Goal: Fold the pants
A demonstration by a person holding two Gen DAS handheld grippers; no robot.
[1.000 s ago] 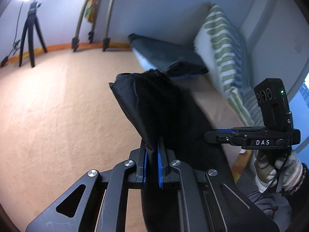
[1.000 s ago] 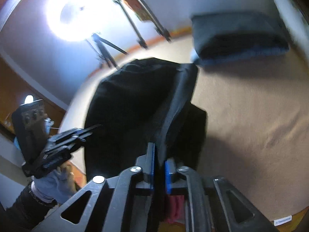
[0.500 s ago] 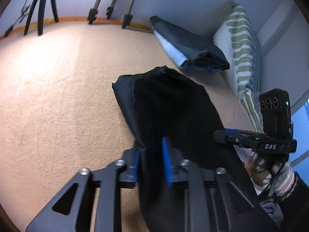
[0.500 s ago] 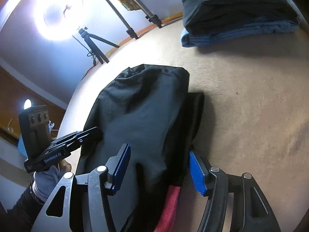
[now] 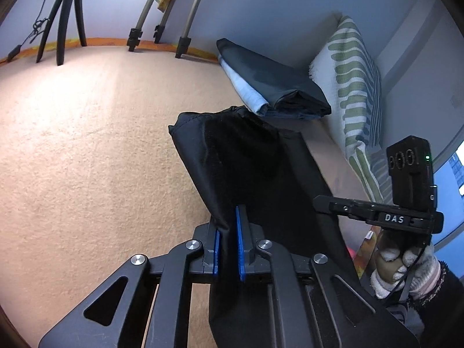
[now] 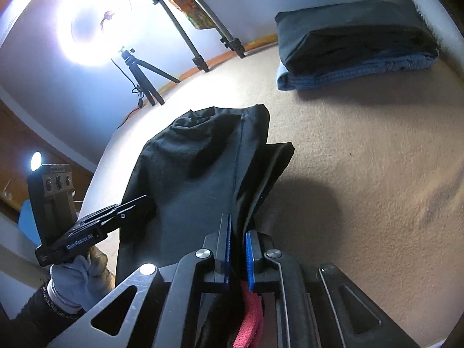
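The black pants [image 5: 255, 179] lie on the beige bed [image 5: 87, 145], a long dark strip running from the bottom centre of each wrist view up toward mid-frame, ending short of the folded stack [image 5: 275, 87] at upper right. The left gripper [image 5: 229, 249] sits at one side edge of the near end, fingers closed on the cloth. The right gripper [image 6: 237, 258] sits at the other side edge, its fingers closing with black fabric between the blue pads; a pink strip shows just beneath. Both hands hold the near end, so the long axis points away from the fingers. The likely next fold carries this end forward along that axis toward the far end.
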